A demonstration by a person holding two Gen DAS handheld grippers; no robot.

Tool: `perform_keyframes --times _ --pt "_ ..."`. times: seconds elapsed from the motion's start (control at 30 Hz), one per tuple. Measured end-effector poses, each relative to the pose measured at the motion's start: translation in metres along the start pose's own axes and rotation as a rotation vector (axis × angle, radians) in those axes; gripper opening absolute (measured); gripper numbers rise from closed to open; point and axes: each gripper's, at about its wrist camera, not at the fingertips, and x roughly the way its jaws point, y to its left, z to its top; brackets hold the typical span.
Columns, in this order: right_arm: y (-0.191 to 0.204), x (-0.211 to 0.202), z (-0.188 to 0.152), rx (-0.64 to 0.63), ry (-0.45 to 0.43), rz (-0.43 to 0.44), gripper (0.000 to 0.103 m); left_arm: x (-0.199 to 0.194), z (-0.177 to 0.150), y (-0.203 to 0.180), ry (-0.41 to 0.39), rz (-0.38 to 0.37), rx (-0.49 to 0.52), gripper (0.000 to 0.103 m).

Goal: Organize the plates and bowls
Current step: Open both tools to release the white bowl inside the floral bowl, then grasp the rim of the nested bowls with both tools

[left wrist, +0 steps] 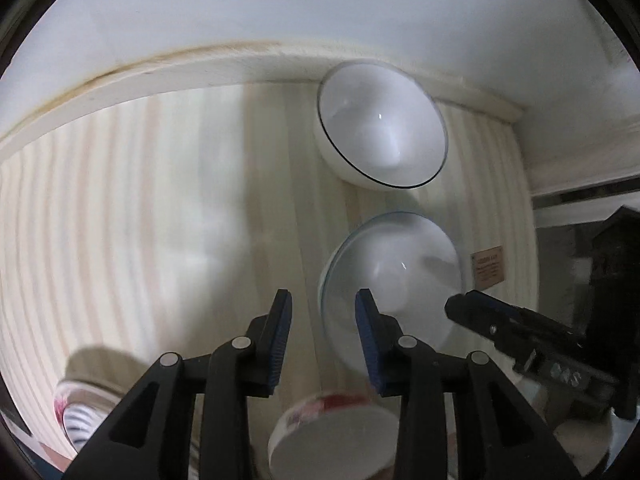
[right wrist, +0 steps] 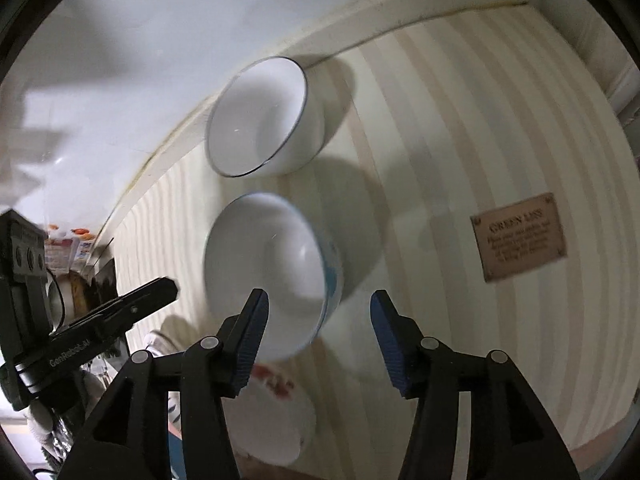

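Note:
Three bowls stand in a line on a cream striped surface (left wrist: pixel 160 200). The farthest is white with a dark rim (left wrist: pixel 380 128) (right wrist: pixel 260 120). The middle bowl is white with a blue rim (left wrist: pixel 392 280) (right wrist: pixel 272 272). The nearest has a red pattern (left wrist: pixel 332 428) (right wrist: pixel 272 420). My left gripper (left wrist: pixel 322 312) hangs open above the blue-rimmed bowl's left edge, its pads clear of it. My right gripper (right wrist: pixel 319 308) is open wider over that bowl's right edge, touching nothing. Each gripper also shows in the other's view: right gripper (left wrist: pixel 460 304), left gripper (right wrist: pixel 168 286).
A striped dish (left wrist: pixel 84 412) sits at the lower left. A brown label plaque (right wrist: pixel 520 236) lies flat on the surface to the right. A raised cream ledge (left wrist: pixel 200 64) and a white wall (left wrist: pixel 320 8) close off the back.

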Motion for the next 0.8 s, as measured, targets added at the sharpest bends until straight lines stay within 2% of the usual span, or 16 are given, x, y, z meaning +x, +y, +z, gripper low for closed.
perform_keyframes --times 0.1,0.17,0.2,0.27,0.33,0.4,0.6,0.8 --pt "-0.004 0.011 0.006 -0.012 0.021 -0.015 0.055 0.022 0.006 -0.008 0.046 0.014 0.032 0.030" --pt "-0.001 0.019 0.011 -0.021 0.033 -0.031 0.051 0.033 0.010 -0.012 0.068 0.028 0.055 0.030" --pt "0.000 0.024 0.012 -0.023 0.044 -0.041 0.044 0.038 0.010 -0.014 0.069 0.033 0.069 0.029" --pt "-0.001 0.030 0.012 -0.028 0.060 -0.052 0.032 0.041 0.008 -0.018 0.056 0.053 0.089 0.021" --pt "-0.002 0.035 0.013 -0.034 0.061 -0.065 0.014 0.043 0.009 -0.022 0.041 0.067 0.102 0.016" --pt "0.000 0.038 0.012 -0.041 0.051 -0.075 0.014 0.041 0.010 -0.019 0.039 0.066 0.099 0.012" --pt "0.015 0.035 0.006 -0.075 0.042 -0.099 0.012 0.023 0.003 -0.019 0.014 0.077 0.098 0.012" --pt "0.035 0.004 -0.007 -0.106 0.017 -0.081 0.012 -0.011 -0.010 -0.019 -0.010 0.053 0.093 0.012"
